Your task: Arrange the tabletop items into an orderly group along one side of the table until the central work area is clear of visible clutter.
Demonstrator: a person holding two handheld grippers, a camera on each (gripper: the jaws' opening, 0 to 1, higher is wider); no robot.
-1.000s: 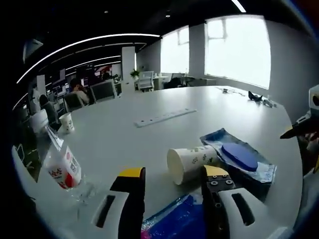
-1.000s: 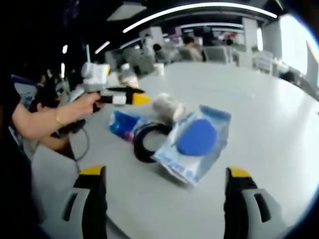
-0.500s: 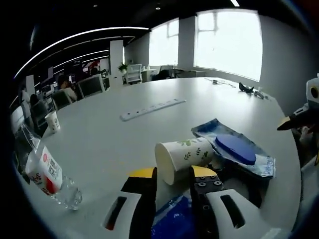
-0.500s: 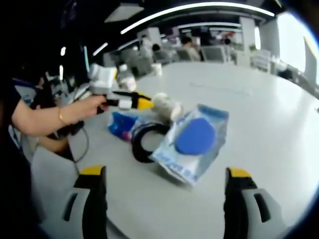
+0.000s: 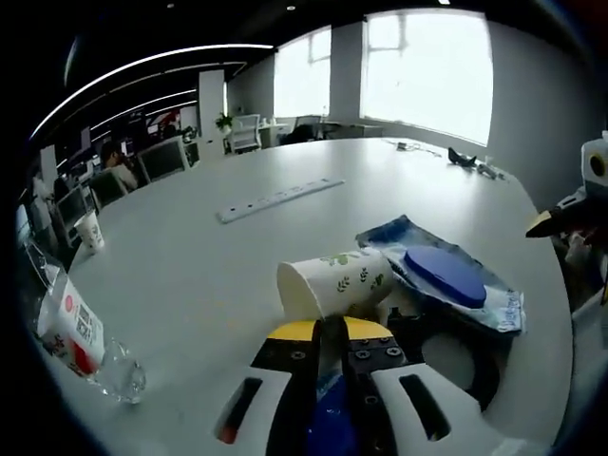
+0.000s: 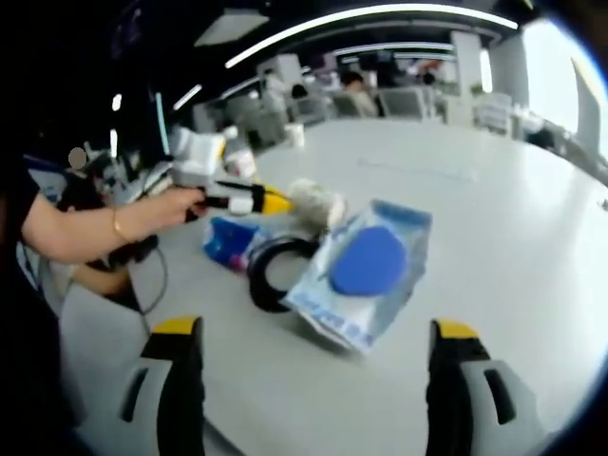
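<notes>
My left gripper [image 5: 324,331] is shut, and a blue packet [image 5: 329,423] shows between its jaws. Just beyond its tips a white paper cup [image 5: 332,281] with a leaf print lies on its side. To the right are a clear bag holding a blue pad [image 5: 446,276] and a black ring [image 5: 480,366]. In the right gripper view a hand holds the left gripper [image 6: 269,201] over the blue packet [image 6: 228,243], beside the cup [image 6: 318,202], ring [image 6: 269,273] and bag [image 6: 365,269]. My right gripper [image 6: 316,353] stands open and holds nothing, a little short of the bag.
On the table's left edge lie a clear bottle with a red-and-white label [image 5: 78,332] and an upright paper cup [image 5: 90,231]. A white power strip [image 5: 275,199] lies further back. The round white table [image 6: 513,237] has bare room to the right. Office chairs and people sit beyond.
My left gripper's jaws have gone from open to shut over the blue packet, and its view has moved closer to the cup. My right gripper has stayed open and nearly still.
</notes>
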